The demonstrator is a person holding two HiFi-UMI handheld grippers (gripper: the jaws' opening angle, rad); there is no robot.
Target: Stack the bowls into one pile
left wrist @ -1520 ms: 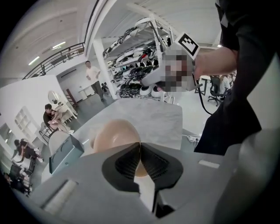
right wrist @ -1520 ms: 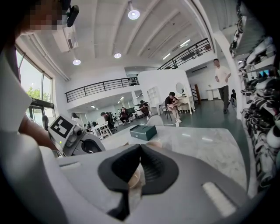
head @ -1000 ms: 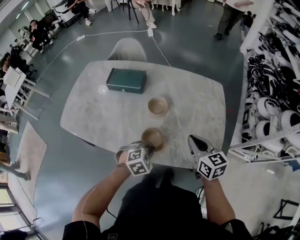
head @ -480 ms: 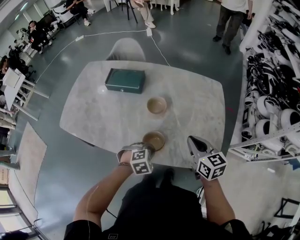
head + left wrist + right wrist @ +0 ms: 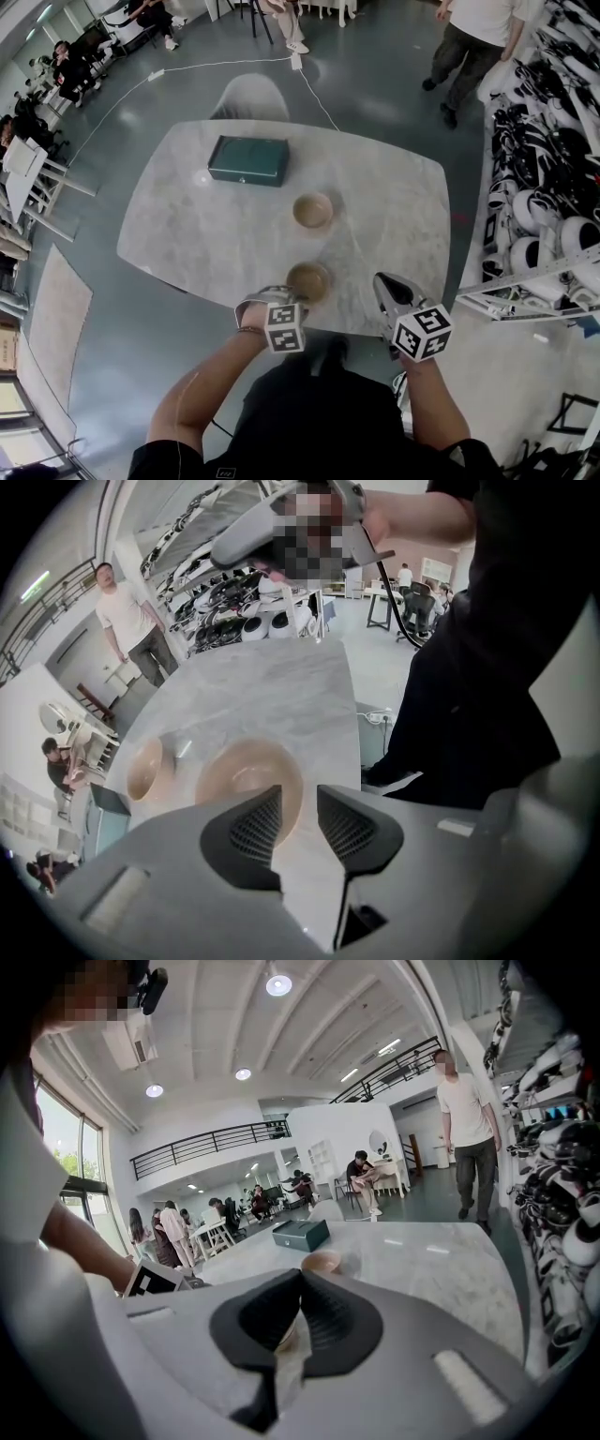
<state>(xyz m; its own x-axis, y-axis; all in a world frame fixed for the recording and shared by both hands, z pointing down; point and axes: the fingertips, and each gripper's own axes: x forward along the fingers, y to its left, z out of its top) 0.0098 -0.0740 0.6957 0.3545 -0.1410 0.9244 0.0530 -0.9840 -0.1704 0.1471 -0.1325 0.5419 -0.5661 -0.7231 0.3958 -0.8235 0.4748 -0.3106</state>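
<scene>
Opening now, the L gripper (image 5: pixel 285 298) (image 5: pixel 298 803) points steeply down at the near edge of the table (image 5: pixel 394 206). Its fingers (image 5: pixel 352 834) stand spread w/ a clear gap, pads pressing on nothing. The near bowl (image 5: pixel 308 279) (image 5: pixel 246 775) sits upright on the table just past the fingertips, mostly behind the finger at the L of the left gripper view, w/ its rim edge showing in the gap. Can't tell if the rim touches a pad. The far bowl (image 5: pixel 313 209) (image 5: pixel 145 768) sits further out beyond the fingers, apart from the near one, not stacked. A green box (image 5: pixel 248 159) lies further still, past the far bowl & to the L. The R gripper (image 5: pixel 382 281) (image 5: pixel 301 1279) hovers at the table edge, well to the R of the near bowl. Its fingers are pressed together at the tips, nothing between. In the right gripper view the far bowl (image 5: pixel 322 1262) shows just above the closed tips, box (image 5: pixel 301 1234) behind it.
</scene>
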